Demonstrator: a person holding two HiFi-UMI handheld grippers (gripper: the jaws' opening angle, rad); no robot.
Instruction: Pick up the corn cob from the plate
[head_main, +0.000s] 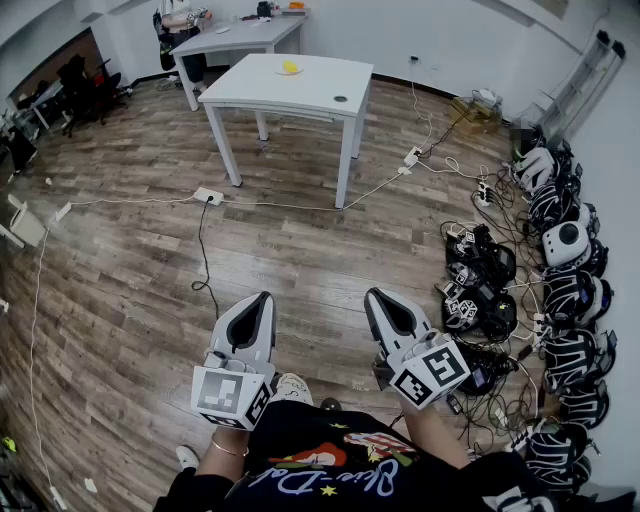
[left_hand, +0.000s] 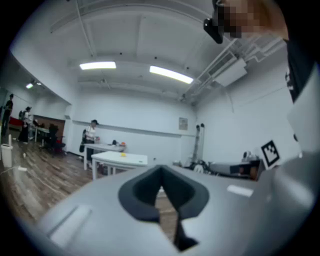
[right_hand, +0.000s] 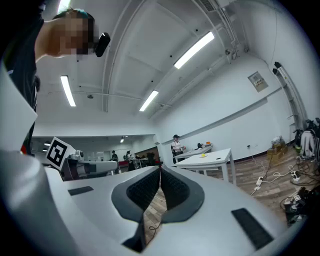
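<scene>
The task has not really begun, as far as these views show. The left gripper (head_main: 263, 297) and the right gripper (head_main: 374, 294) are both held out level over the wooden floor (head_main: 130, 260), well short of the white surface (head_main: 300, 88). Each gripper view shows its own jaws closed tip to tip with nothing between them, so both are empty. On the far part of the white surface lies a small yellow thing (head_main: 290, 67), which is most likely the corn cob. It is too small here to tell its shape, and no plate under it can be made out. Both gripper views look towards that surface, and the yellow speck shows on it in each one. By this reading everything is still to do: cross the floor to the white surface, open one gripper, bring its jaws around the cob, close on it and lift it off the plate.
</scene>
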